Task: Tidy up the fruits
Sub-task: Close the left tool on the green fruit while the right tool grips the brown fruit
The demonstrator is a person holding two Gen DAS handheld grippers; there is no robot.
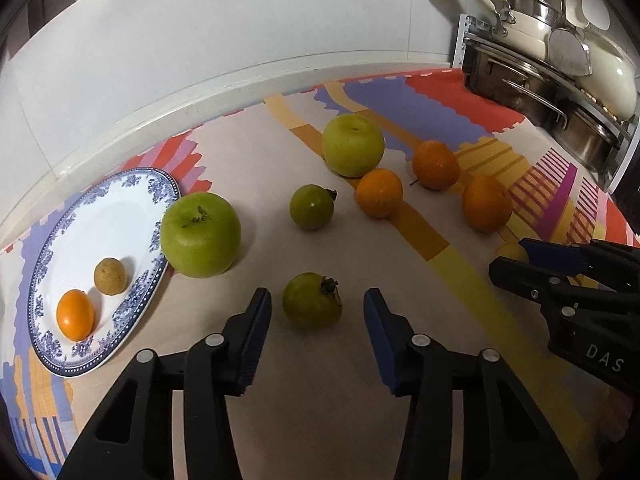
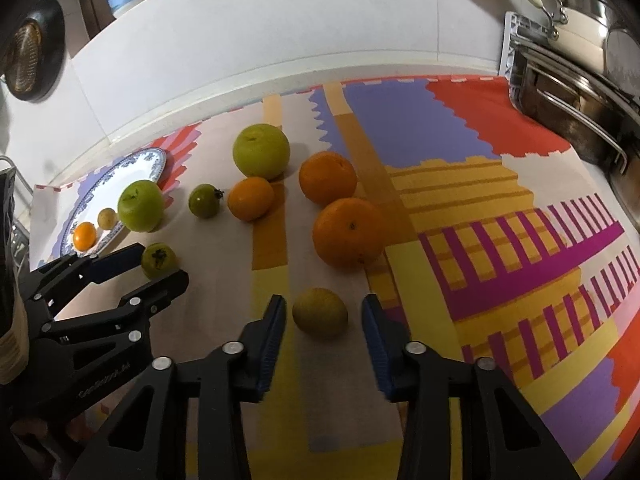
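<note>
On the plate (image 1: 132,304) sit only two small fruits; the rest lie loose on the desk (image 1: 248,160). Left tool (image 1: 316,312) brackets a green tomato (image 1: 312,300), right tool (image 2: 324,316) a brownish fruit (image 2: 320,312), jaws apart, pads not touching. Mostly undone.

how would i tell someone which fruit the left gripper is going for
Start at the blue-and-white plate at the left of the patterned mat, then go past the big green apple beside it. The target is the small green tomato nearest the camera, between the left gripper fingers, untouched. Its twin sits farther back.
</note>
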